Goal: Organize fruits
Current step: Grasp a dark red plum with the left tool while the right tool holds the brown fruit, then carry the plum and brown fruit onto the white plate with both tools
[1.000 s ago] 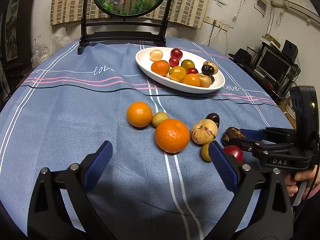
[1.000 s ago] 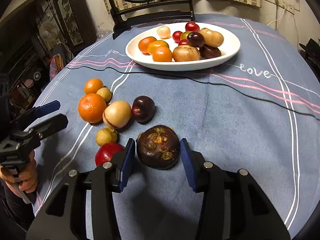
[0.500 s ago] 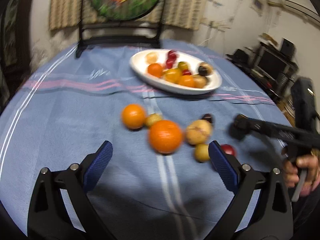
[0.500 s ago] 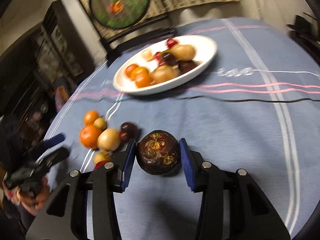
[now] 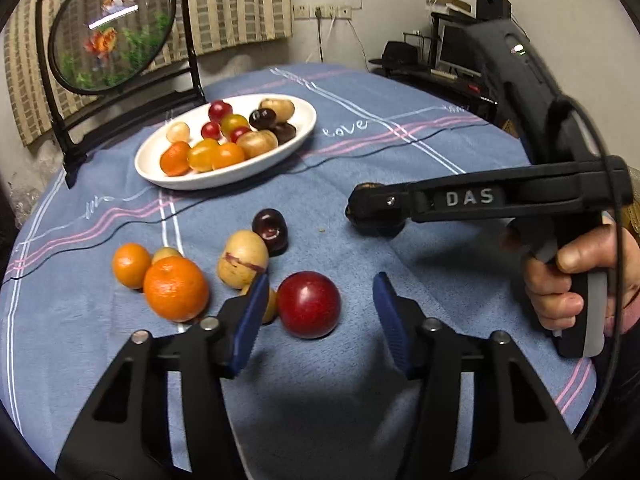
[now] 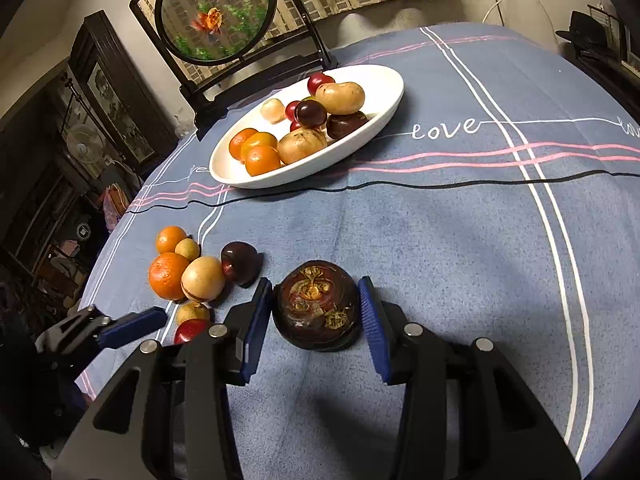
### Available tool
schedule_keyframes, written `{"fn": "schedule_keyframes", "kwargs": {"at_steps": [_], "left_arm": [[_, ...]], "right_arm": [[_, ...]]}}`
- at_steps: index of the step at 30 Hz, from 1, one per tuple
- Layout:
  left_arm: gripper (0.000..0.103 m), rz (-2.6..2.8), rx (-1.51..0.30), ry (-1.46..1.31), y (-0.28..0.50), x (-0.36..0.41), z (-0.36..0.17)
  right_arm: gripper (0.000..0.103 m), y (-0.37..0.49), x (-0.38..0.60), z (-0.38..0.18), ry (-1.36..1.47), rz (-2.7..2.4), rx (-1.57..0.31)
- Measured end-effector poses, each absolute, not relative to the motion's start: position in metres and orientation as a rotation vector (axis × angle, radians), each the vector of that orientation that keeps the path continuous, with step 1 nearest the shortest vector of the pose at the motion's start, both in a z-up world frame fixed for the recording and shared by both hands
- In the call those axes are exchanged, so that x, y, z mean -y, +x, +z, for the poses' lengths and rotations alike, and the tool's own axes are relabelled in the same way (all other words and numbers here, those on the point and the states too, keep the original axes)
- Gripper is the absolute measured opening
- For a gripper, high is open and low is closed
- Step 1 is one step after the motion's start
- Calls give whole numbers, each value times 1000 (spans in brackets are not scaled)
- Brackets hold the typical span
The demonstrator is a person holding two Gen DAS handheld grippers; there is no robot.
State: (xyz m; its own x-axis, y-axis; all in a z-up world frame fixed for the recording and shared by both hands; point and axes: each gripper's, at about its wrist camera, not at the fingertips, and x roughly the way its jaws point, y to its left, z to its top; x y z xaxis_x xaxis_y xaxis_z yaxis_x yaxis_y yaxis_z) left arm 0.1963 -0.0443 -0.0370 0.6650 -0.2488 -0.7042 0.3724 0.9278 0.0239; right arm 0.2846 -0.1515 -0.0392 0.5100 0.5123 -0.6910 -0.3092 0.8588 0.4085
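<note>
A white oval plate [image 5: 298, 143] [image 6: 390, 110] holds several fruits at the back of the blue tablecloth. Loose fruits lie in front: a big orange [image 5: 176, 289], a small orange [image 5: 131, 265], a tan fruit [image 5: 242, 257], a dark plum [image 5: 271, 230] and a red apple [image 5: 309, 305]. My left gripper [image 5: 318, 312] is open, with the red apple between its fingers on the cloth. My right gripper [image 6: 318, 314] is shut on a dark brown mangosteen [image 6: 318, 310] and holds it above the cloth; it also shows in the left wrist view [image 5: 374, 210].
A framed round goldfish panel on a black stand [image 5: 112, 28] [image 6: 216, 12] stands behind the plate. Dark cabinets [image 6: 80, 128] are to the left, a desk with electronics [image 5: 452, 60] to the right. The table edge curves close on both sides.
My left gripper has moved right and forward, so the red apple now sits between its fingers. My right gripper has lifted the mangosteen off the cloth and carried it toward the plate.
</note>
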Motion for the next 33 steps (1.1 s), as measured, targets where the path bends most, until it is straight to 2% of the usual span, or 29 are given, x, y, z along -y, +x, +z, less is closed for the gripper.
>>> {"fn": "schedule_keyframes", "kwargs": {"at_steps": [8, 13, 16, 18, 33], "left_arm": [[50, -358, -822, 168, 208, 45, -46], [50, -332, -820, 268, 207, 60, -48], [39, -295, -808, 348, 206, 68, -51], [39, -293, -805, 361, 206, 68, -51], [38, -374, -749, 72, 210, 20, -18]], "right_arm": [[44, 286, 151, -39, 251, 501, -912], [44, 286, 152, -39, 251, 500, -910], [44, 286, 153, -39, 257, 497, -909], [44, 286, 154, -39, 260, 495, -910], [44, 285, 158, -36, 292, 512, -886]]}}
